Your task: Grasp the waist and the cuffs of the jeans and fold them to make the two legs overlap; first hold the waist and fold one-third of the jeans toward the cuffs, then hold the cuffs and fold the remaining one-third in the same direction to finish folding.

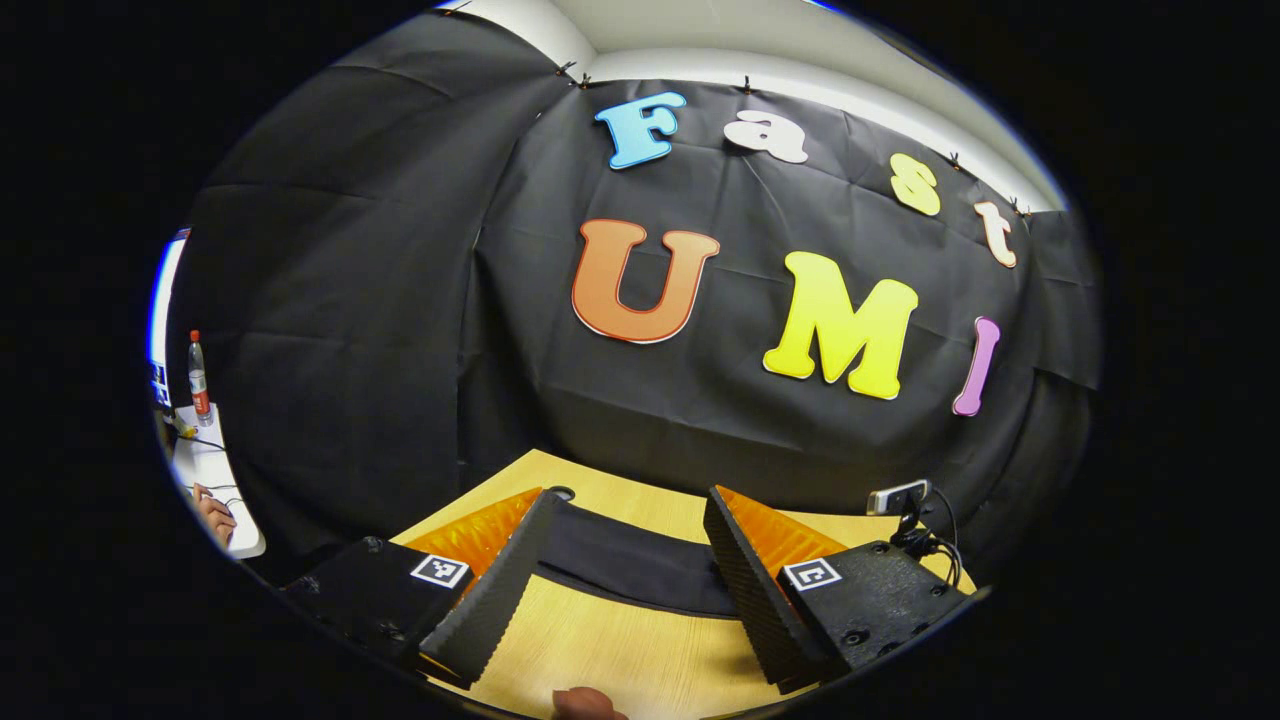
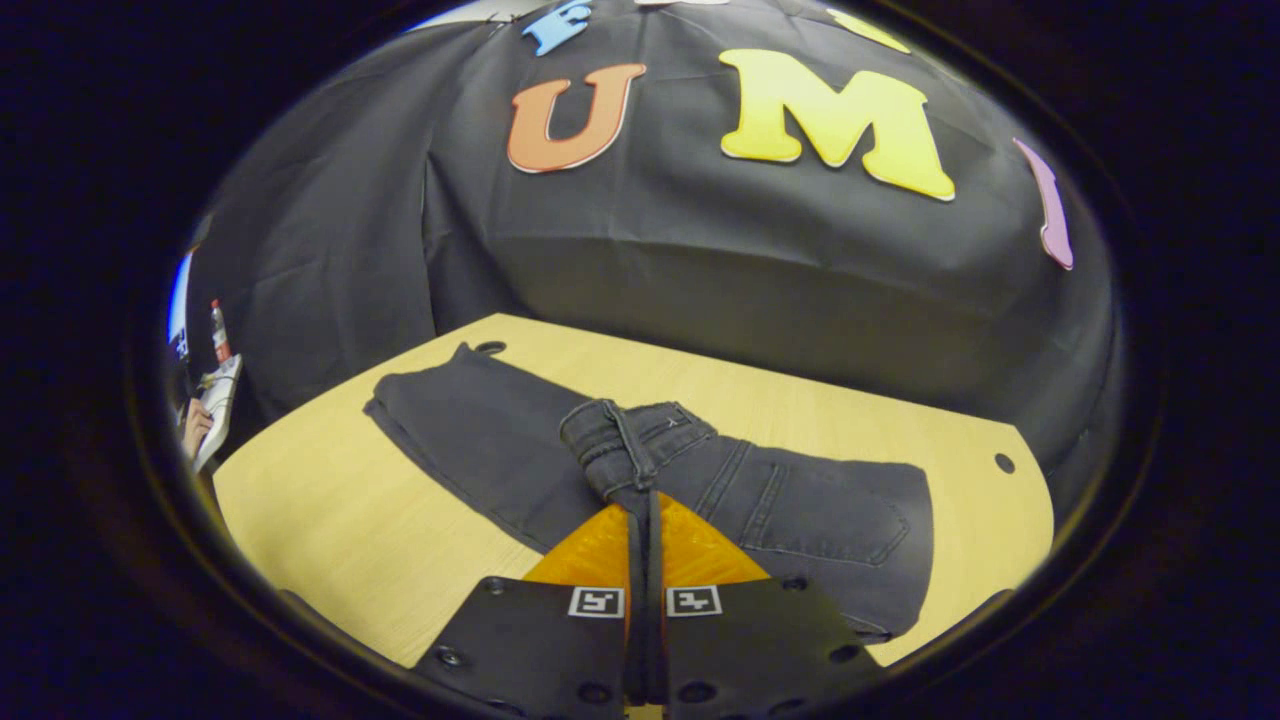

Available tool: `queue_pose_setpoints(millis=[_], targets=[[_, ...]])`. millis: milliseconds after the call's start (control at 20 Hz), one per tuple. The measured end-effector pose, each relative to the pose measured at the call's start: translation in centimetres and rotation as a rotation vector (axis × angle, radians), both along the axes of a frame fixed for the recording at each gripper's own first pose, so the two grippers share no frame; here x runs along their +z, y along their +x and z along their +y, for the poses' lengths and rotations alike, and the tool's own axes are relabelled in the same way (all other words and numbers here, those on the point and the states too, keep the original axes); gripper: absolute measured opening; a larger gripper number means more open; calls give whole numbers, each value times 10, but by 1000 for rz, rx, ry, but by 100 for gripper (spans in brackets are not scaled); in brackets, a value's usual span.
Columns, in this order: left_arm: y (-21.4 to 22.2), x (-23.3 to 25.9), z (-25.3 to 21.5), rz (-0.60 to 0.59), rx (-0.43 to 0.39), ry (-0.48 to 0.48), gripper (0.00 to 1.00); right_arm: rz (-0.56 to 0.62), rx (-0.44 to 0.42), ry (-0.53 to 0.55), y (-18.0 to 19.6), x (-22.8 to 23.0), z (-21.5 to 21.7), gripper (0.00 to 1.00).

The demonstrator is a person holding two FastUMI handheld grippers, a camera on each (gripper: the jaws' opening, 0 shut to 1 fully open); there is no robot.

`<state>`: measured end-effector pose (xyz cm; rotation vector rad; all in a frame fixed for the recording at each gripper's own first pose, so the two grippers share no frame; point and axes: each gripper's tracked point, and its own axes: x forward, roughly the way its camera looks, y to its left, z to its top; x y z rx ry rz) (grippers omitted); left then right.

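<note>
In the left gripper view, the left gripper hangs above the table with its two fingers spread wide and nothing between them. Beyond the fingertips a dark band of the jeans lies flat across the wood. A small webcam stands off to the right.

In the right gripper view, the right gripper has its fingers pressed together on a bunched fold of the jeans, probably the waistband, just ahead of the tips. The legs stretch away left; the seat lies right.
</note>
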<state>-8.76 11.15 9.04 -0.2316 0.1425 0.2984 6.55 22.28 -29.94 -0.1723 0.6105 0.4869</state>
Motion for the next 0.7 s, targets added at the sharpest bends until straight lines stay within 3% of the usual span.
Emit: queue_pose_setpoints(millis=[50, 100, 200, 250, 300, 450, 600, 700], targets=[[1, 1, 1, -1, -2, 5, 98, 10, -1, -3, -2, -5, 1, 5], [1, 1, 2, -2, -5, 10, 98, 13, 0, -7, -4, -8, 0, 0], [2, 0, 4, 0, -10, 14, 98, 28, 8, -7, -7, -15, 2, 6], [3, -1, 5, 3, -13, 10, 98, 41, 12, 2, -9, -17, 6, 4], [5, -5, 6, 11, -14, -1, 98, 34, 6, -10, -9, -15, 3, 26], [7, -26, 11, 53, -9, -46, 98, -10, -18, 20, -1, 7, -5, 41], [10, -48, 14, 103, 2, -88, 98, -71, -57, 90, 17, 44, -11, 99], [14, -65, 17, 139, 4, -110, 99, -122, -69, 120, 30, 70, -13, 99]])
